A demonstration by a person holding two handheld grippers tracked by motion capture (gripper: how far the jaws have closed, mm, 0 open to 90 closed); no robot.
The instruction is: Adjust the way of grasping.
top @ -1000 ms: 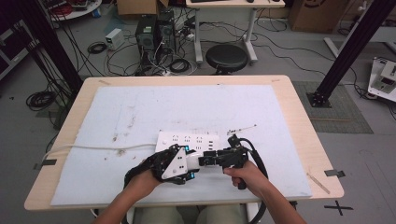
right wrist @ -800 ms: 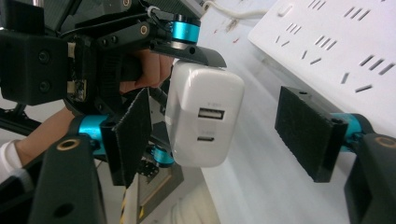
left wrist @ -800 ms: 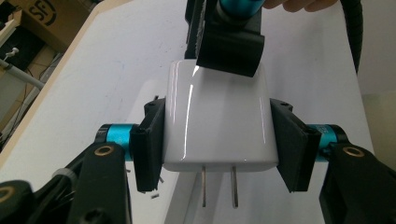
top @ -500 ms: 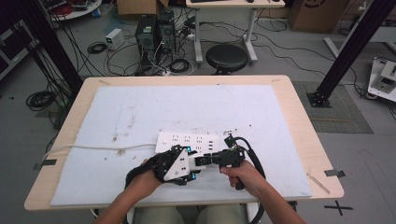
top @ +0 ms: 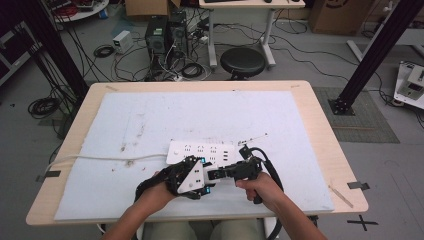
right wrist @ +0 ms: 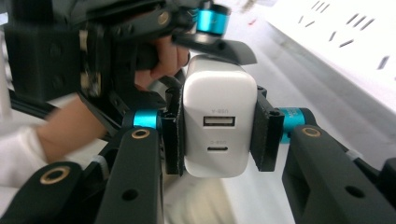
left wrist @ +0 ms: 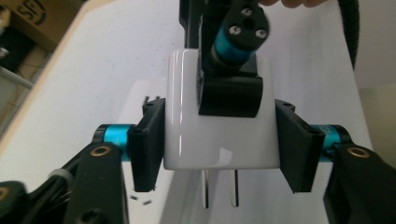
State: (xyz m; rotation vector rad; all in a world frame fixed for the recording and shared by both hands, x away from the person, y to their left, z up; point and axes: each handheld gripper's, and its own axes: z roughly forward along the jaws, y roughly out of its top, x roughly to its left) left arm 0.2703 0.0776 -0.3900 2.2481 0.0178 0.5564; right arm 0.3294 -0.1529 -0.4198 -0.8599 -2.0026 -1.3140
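High view: the left gripper (top: 200, 177) and right gripper (top: 220, 173) meet tip to tip just in front of the power strip (top: 201, 153) on the table (top: 320, 150); the charger between them is too small to make out.
Left gripper view: the white charger (left wrist: 187, 116) sits between the fingers (left wrist: 148, 140), prongs toward the camera. The left finger touches its side; the right one stands just clear. These fingers have just been opening, and the other gripper's finger lies across the charger's face.
Right gripper view: the fingers (right wrist: 264, 135) are clamped on both sides of the charger (right wrist: 217, 116), having just closed on it, ports facing the camera.
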